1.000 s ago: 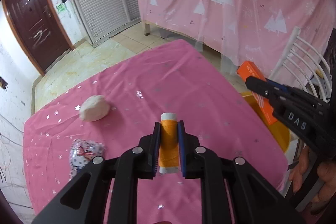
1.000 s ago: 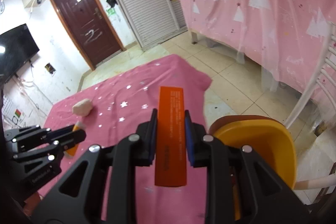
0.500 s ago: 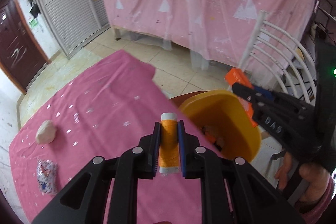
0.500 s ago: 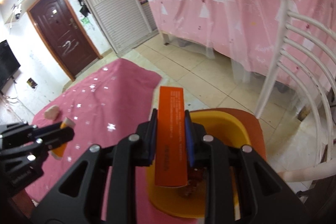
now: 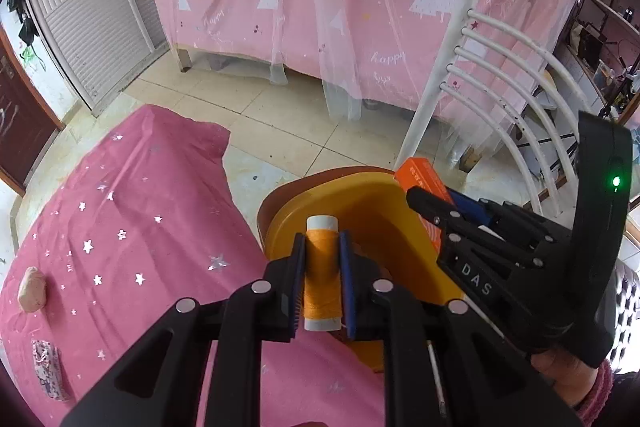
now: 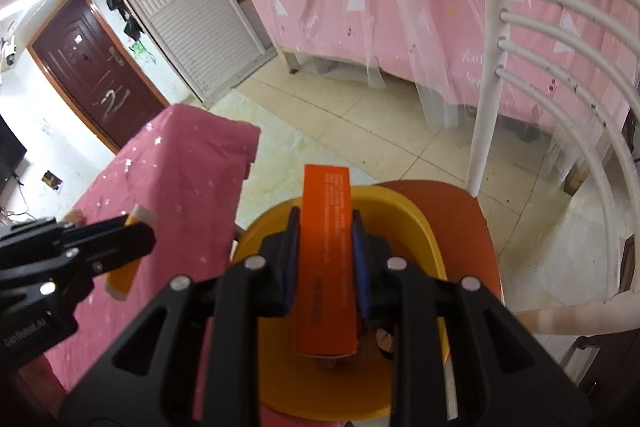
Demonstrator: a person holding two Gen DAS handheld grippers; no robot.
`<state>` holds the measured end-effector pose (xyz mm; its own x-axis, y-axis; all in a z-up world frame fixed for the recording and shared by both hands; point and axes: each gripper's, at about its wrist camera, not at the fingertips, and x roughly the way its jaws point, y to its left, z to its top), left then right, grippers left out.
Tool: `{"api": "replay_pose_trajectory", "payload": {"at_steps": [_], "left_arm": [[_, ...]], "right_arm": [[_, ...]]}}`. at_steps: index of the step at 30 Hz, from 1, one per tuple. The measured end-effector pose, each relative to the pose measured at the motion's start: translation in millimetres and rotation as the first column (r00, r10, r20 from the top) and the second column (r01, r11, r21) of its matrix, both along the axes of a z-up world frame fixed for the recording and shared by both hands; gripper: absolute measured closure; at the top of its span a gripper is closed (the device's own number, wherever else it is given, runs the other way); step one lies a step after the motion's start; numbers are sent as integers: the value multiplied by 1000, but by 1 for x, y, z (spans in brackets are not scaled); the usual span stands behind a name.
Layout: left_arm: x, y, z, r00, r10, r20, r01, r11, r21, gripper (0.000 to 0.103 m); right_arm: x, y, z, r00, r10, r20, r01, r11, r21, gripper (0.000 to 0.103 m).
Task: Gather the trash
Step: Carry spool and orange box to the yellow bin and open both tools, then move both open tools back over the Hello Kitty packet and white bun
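My left gripper [image 5: 322, 243] is shut on an orange thread spool [image 5: 321, 279] and holds it over the near rim of the yellow bin [image 5: 372, 211]. My right gripper [image 6: 326, 223] is shut on an orange box [image 6: 326, 255], held above the bin's opening [image 6: 404, 219]. The box [image 5: 424, 183] and right gripper [image 5: 416, 195] show at the bin's right side in the left wrist view. The spool [image 6: 128, 263] in the left gripper [image 6: 148, 239] shows at left in the right wrist view. Some trash lies inside the bin, partly hidden.
The bin sits on an orange chair seat [image 6: 452, 203] with a white slatted back [image 5: 500, 67]. The pink starred tablecloth [image 5: 132, 227] carries a pale lump [image 5: 31, 289] and a printed wrapper [image 5: 48, 367] at far left. A pink curtain [image 5: 360, 7] hangs behind.
Both grippers have swung right from over the table to the yellow bin, each still holding its item. The bin now lies directly under them.
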<state>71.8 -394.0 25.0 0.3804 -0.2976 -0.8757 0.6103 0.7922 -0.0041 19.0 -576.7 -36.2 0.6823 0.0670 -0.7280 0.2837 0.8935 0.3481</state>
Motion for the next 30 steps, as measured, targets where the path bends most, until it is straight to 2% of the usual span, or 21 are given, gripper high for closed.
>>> {"api": "replay_pose_trajectory", "payload": {"at_steps": [1, 4, 8, 10, 14, 18, 20, 25, 30], "left_arm": [[2, -2, -3, 1000, 1, -8, -1, 1000, 1, 87], [6, -2, -6, 1000, 10, -9, -10, 1000, 2, 63], [9, 5, -6, 1000, 27, -13, -27, 1000, -5, 61], [11, 11, -5, 999, 35, -17, -35, 999, -15, 61], [13, 28, 3, 999, 50, -1, -50, 998, -33, 60], [14, 44, 13, 997, 72, 22, -71, 996, -51, 58], [15, 56, 19, 996, 89, 31, -87, 994, -64, 56], [20, 83, 30, 990, 133, 52, -128, 988, -85, 51], [22, 113, 40, 983, 174, 62, -165, 979, -119, 47]], "right_arm": [[1, -1, -3, 1000, 4, -6, -4, 1000, 3, 81], [2, -2, -4, 1000, -2, -11, 2, 1000, -4, 81], [3, -1, -3, 1000, 5, -11, -5, 1000, -7, 78], [3, 2, -2, 1000, 4, -10, -4, 1000, -15, 68], [7, 11, 3, 1000, 15, -4, -15, 999, -36, 58], [12, 23, 15, 999, 26, 19, -25, 998, -61, 38], [17, 30, 22, 999, 35, 24, -33, 996, -78, 37], [24, 53, 40, 997, 67, 45, -62, 992, -113, 23], [32, 83, 62, 992, 110, 62, -99, 983, -157, 17]]}}
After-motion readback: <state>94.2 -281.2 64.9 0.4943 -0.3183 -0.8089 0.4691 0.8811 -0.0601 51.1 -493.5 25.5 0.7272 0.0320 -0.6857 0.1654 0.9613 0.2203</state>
